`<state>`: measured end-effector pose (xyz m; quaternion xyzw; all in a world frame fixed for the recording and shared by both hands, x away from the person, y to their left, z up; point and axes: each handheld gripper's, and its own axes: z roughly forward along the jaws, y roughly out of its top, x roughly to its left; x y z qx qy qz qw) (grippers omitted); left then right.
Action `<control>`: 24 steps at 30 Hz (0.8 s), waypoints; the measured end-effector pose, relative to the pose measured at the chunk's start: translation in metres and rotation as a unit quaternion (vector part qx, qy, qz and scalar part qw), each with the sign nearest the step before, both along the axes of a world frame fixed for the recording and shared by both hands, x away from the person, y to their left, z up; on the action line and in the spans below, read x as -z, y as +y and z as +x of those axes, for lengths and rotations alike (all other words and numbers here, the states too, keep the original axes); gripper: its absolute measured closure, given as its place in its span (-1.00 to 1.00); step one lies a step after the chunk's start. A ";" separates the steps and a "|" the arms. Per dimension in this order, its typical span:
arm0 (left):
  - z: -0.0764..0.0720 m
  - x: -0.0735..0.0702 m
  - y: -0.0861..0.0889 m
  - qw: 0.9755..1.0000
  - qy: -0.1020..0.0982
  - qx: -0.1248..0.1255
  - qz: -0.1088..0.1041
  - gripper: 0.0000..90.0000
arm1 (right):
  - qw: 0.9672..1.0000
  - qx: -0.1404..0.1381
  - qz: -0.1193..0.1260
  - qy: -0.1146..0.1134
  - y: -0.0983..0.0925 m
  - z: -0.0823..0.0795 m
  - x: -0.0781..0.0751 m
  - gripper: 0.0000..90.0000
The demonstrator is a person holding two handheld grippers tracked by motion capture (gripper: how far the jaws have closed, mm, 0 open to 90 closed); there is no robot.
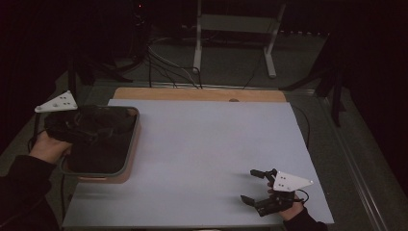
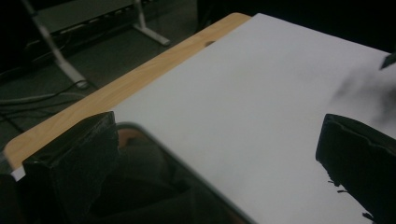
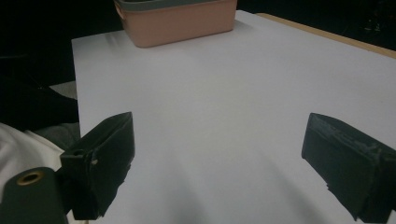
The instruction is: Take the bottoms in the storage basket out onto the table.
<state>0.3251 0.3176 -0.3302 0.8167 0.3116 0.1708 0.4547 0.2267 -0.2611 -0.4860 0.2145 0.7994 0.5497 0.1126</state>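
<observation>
Left gripper (image 1: pixel 103 126) over the pink tub (image 1: pixel 129 163) at the table's left edge, jaws wide, nothing between them, dark cloth (image 1: pixel 103 120) inside the tub, right gripper (image 1: pixel 255 185) near the front right corner of the white tabletop (image 1: pixel 207 144), jaws wide, empty.

High view overlooks the table (image 1: pixel 207 144); 2 gripper views skim it closely.

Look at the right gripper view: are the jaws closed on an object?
No: the right gripper has its jaws wide apart, with bare white table surface between them.
</observation>
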 end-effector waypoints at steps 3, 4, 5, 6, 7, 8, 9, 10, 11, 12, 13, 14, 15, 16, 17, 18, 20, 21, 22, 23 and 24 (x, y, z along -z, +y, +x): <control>0.004 0.004 0.007 1.000 0.003 -0.014 0.002 -1.00 | 1.000 -0.001 0.000 0.000 0.000 0.000 0.000 -0.78; 0.005 0.005 0.009 1.000 0.003 -0.020 0.004 -1.00 | 1.000 -0.002 0.000 0.001 0.000 0.000 0.000 -0.79; 0.006 0.006 0.012 1.000 0.005 -0.023 0.002 -1.00 | 1.000 -0.002 0.001 0.001 0.000 0.000 0.000 -0.78; 0.007 0.008 0.014 1.000 0.005 -0.029 0.001 -1.00 | 1.000 -0.002 0.001 0.002 0.000 0.000 0.000 -0.78; 0.008 0.009 0.016 0.999 0.005 -0.034 0.005 -1.00 | 1.000 -0.002 0.001 0.002 0.000 0.000 0.000 -0.78; 0.009 0.010 0.018 0.999 0.008 -0.037 0.005 -1.00 | 1.000 -0.002 0.001 0.002 0.000 0.000 0.000 -0.78; 0.010 0.012 0.021 0.999 0.006 -0.044 0.005 -1.00 | 1.000 -0.002 0.002 0.002 0.000 0.000 0.000 -0.78; 0.011 0.013 0.023 0.999 0.008 -0.048 0.006 -1.00 | 1.000 -0.002 0.001 0.002 0.000 0.000 0.000 -0.78; 0.012 0.015 0.026 0.999 0.008 -0.054 0.008 -1.00 | 1.000 -0.002 0.000 0.002 0.000 0.000 0.000 -0.78; 0.013 0.016 0.028 0.998 0.008 -0.060 0.006 -1.00 | 1.000 -0.003 0.002 0.002 0.000 0.000 0.001 -0.78; 0.014 0.018 0.031 0.998 0.011 -0.065 0.005 -1.00 | 1.000 -0.003 0.002 0.002 0.000 0.000 0.001 -0.78; 0.016 0.020 0.034 0.998 0.012 -0.069 0.006 -1.00 | 1.000 -0.004 0.001 0.002 0.000 0.000 0.001 -0.78; 0.017 0.022 0.036 0.997 0.014 -0.076 0.009 -1.00 | 1.000 -0.004 0.002 0.003 0.000 0.000 0.001 -0.78; 0.018 0.024 0.039 0.997 0.017 -0.079 0.009 -1.00 | 1.000 -0.005 0.002 0.003 0.001 0.000 0.001 -0.78; 0.019 0.026 0.041 0.996 0.018 -0.085 0.009 -1.00 | 1.000 -0.005 0.001 0.002 0.001 0.000 0.001 -0.78; 0.020 0.028 0.044 0.996 0.018 -0.089 0.008 -1.00 | 1.000 -0.006 0.001 0.003 0.001 0.000 0.001 -0.78; 0.022 0.032 0.047 0.995 0.022 -0.097 0.010 -1.00 | 1.000 -0.006 0.001 0.003 0.001 0.000 0.001 -0.78; 0.023 0.035 0.048 0.995 0.026 -0.100 0.012 -1.00 | 1.000 -0.006 0.001 0.003 0.001 0.000 0.001 -0.78; 0.024 0.038 0.049 0.994 0.030 -0.102 0.014 -1.00 | 1.000 -0.006 0.001 0.003 0.001 0.000 0.001 -0.78; 0.026 0.041 0.050 0.994 0.033 -0.107 0.016 -1.00 | 1.000 -0.006 0.001 0.004 0.001 0.000 0.001 -0.78; 0.027 0.044 0.051 0.993 0.037 -0.107 0.017 -1.00 | 1.000 -0.006 0.001 0.004 0.001 0.000 0.001 -0.78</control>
